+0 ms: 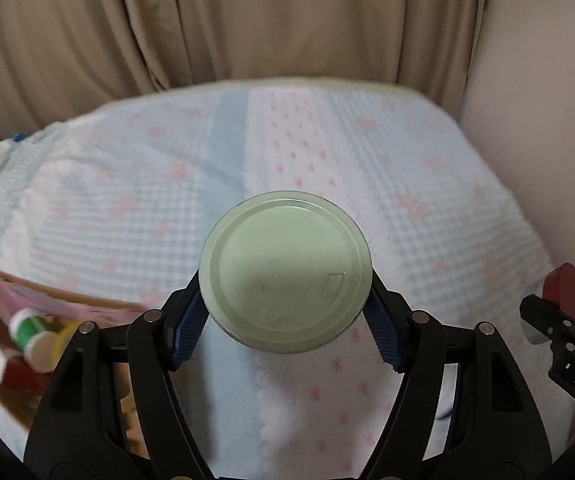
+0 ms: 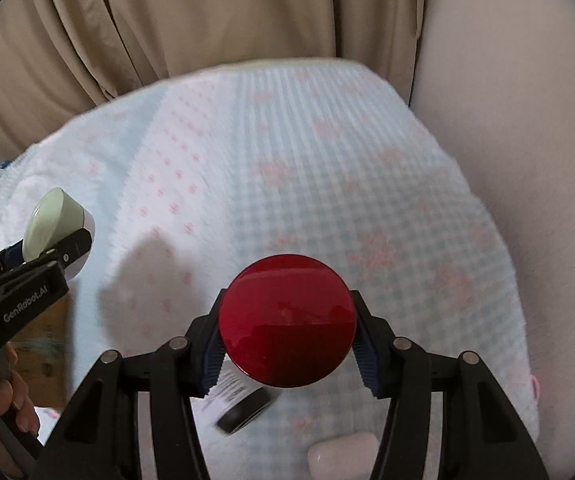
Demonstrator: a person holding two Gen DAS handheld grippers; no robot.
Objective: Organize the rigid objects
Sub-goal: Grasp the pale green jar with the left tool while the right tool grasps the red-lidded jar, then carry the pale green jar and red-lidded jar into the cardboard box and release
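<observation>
Blue pads on my left gripper (image 1: 285, 312) squeeze a jar with a pale green lid (image 1: 285, 270), one pad on each side, and I see the lid from the top. Red is the lid of the other jar (image 2: 287, 318), which my right gripper (image 2: 287, 344) pinches the same way, held up over the bed. Right under it on the checked blanket (image 2: 327, 184) lies a small black tin with a white label (image 2: 243, 404), and close to me sits a pale pink lump (image 2: 343, 456) that I cannot name. Low on the left in my left camera is a brown cardboard box (image 1: 3, 396). Inside it I can see a little bottle with a green label (image 1: 27, 330), a cream round cap (image 1: 41, 354) just beside it, something yellow, and a dark red box (image 1: 17, 376) with a white square on it. Farther back the blue, white and pink blanket runs to the edge of the bed, and behind that hangs a tan curtain (image 1: 247, 20).
</observation>
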